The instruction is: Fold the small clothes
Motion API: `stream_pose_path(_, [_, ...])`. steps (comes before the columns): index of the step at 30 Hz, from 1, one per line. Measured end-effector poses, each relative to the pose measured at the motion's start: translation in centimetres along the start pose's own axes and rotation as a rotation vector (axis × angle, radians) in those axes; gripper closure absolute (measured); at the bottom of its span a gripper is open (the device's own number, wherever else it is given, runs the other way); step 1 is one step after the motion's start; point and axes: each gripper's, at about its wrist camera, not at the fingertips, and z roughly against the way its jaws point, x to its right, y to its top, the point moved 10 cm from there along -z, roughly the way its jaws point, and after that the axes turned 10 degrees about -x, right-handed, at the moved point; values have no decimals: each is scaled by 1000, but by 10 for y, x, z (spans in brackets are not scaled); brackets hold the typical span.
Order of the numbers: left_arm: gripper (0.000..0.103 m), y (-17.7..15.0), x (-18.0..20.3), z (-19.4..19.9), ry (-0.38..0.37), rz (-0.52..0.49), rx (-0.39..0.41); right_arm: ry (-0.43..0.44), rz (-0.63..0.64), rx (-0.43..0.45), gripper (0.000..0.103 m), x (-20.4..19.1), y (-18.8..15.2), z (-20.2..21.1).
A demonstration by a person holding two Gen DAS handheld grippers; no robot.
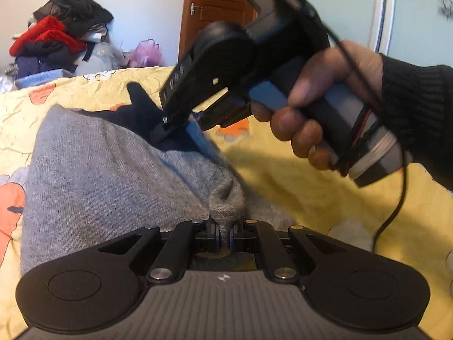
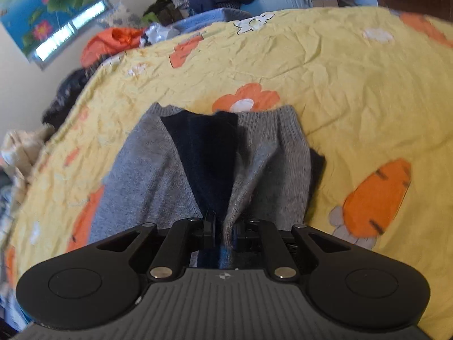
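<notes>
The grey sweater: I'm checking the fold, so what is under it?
Under the grey sweater lies the yellow carrot-print sheet; a dark navy layer shows at its middle. Anything beneath the covered part is hidden.

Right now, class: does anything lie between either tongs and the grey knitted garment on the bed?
Nothing visible does. The left tongs pinch a bunched fold of the grey knitted garment; the right tongs grip its edge.

Left wrist camera sits just behind its own left gripper (image 1: 225,233), tilted down and close over the grey sweater (image 1: 113,175), facing across the yellow carrot-print bedspread (image 1: 297,187) toward a wooden door (image 1: 215,8). It catches the right gripper (image 1: 181,130) from the side (hand and all). Right wrist camera looks down steeply along the right gripper (image 2: 223,233), very near the same grey sweater (image 2: 147,175) and yellow carrot-print bedspread (image 2: 339,90).
</notes>
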Motion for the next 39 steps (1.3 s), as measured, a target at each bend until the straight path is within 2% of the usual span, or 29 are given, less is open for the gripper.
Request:
stream_pose_path(2, [97,0,1,-2,4,-16,-2,66,-34,18,59,-3,6,0])
stream_pose_path(4, [97,3,8,-4,20,-49,-1,88,-44,78,45,-6,19,6])
stream_pose_path(7, [97,1,18,-9,58,-94,-2,54,-48,124,43,-4,39,1])
stream_pose_path(8, [97,0,20,-11,72,-110,-2,25,-40,119,51,-3,42,-5])
stream_pose_path(9, [97,0,23,-12,83,-126,1,-10,-24,97,65,-1,43,-13])
stream_pose_path(10, [97,1,27,-12,87,-138,3,-43,-10,75,88,3,44,-20])
stream_pose_path(13, [97,4,35,1,56,-154,12,-40,36,123,89,1,42,-7])
stream_pose_path(15, [97,4,37,1,37,-149,-3,-38,0,146,89,15,42,4])
stream_pose_path(18, [97,1,34,-1,14,-131,-7,-15,-73,122,88,38,32,-6])
stream_pose_path(19, [97,1,32,1,5,-130,-6,4,-83,137,78,38,29,-4])
stream_pose_path(20, [96,2,30,6,-17,-123,-5,17,-107,138,56,38,27,1])
stream_pose_path(21, [95,1,26,14,-53,-111,-5,54,-129,144,45,36,25,7])
stream_pose_path(22, [95,1,20,25,-102,-97,-6,98,-141,176,24,33,24,19])
stream_pose_path(23, [94,0,13,38,-160,-82,-6,117,-143,227,10,31,24,33])
stream_pose_path(24, [93,-2,5,52,-217,-63,-6,126,-140,273,8,31,23,46])
stream_pose_path(25, [88,-3,-6,64,-264,-35,-2,136,-144,283,9,34,22,54])
stream_pose_path(26, [73,-2,-21,75,-295,1,7,144,-160,270,11,38,20,56])
stream_pose_path(27, [61,0,-38,82,-295,48,18,138,-177,261,12,44,18,55])
stream_pose_path(28, [30,3,-59,85,-267,106,34,122,-187,253,13,50,16,52])
stream_pose_path(29, [18,10,-84,85,-224,181,67,111,-192,240,14,53,14,48])
stream_pose_path(31, [19,21,-132,78,-177,350,91,124,-207,209,17,53,9,33])
stream_pose_path(32, [19,25,-151,72,-189,444,91,132,-208,191,17,51,6,25])
stream_pose_path(33, [19,29,-169,62,-227,538,87,138,-201,174,17,45,4,16])
stream_pose_path(35, [19,33,-191,36,-297,668,24,141,-181,140,17,35,1,0])
stream_pose_path(37, [19,38,-199,8,-351,719,-54,133,-146,151,14,26,2,-4])
stream_pose_path(38, [20,42,-202,-4,-353,725,-86,141,-150,154,9,24,4,-6])
stream_pose_path(39, [21,46,-204,-13,-361,723,-106,144,-158,158,8,23,5,-6])
